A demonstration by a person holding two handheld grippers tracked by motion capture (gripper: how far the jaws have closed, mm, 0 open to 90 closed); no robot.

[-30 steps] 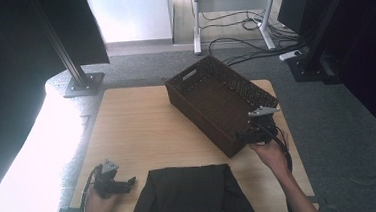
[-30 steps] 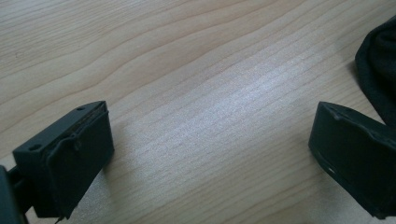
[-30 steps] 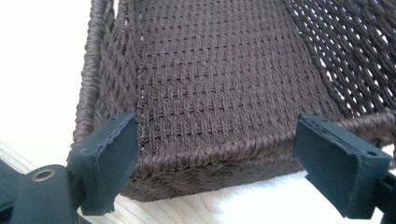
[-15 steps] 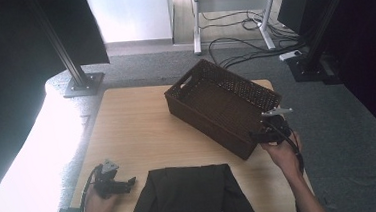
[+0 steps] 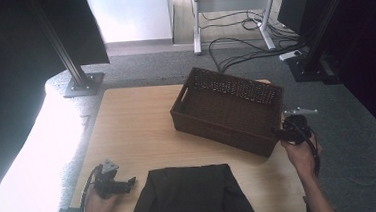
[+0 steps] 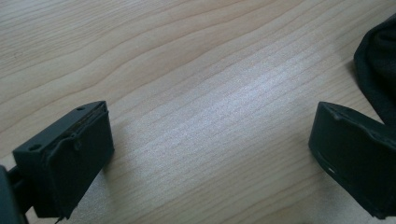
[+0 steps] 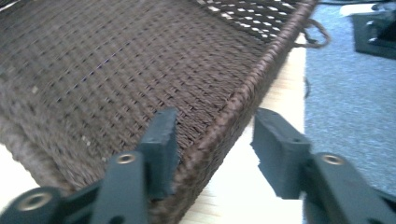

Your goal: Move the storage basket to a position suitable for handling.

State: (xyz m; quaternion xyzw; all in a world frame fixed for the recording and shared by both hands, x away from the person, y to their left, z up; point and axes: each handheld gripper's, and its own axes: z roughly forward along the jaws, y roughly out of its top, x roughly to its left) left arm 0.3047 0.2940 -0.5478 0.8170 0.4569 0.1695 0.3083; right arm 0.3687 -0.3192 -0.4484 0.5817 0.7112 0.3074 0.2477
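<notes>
Jaws, right: right gripper (image 7: 212,147) straddles the corner edge of the woven basket (image 7: 140,65), one jaw against the side wall, the other standing off the corner over bare wood; they have just been closing, with the rim between them, and the far pad does not yet press.
Jaws, left: left gripper (image 6: 205,154) spread wide over the bare table (image 6: 187,70), nothing between them; dark cloth shows at the right edge of that view.
Hands: two, each carrying one gripper; in the high view the right gripper (image 5: 284,133) sits at the right of the frame at the basket's near right corner, the left gripper (image 5: 126,182) at lower left, resting on the wood.
Basket: one, dark brown wicker, rectangular and open-topped, at centre right of the high view (image 5: 226,111), on the table's right half.
Basket axis: long axis slants from upper left to lower right of the frame; a handle slot shows in the short wall facing left.
Cloth: one black bundle (image 5: 192,196) at bottom centre, just beside the left gripper.
Table: one, light wood (image 5: 132,125).
Surroundings: grey carpet and cables at the top of the frame.
</notes>
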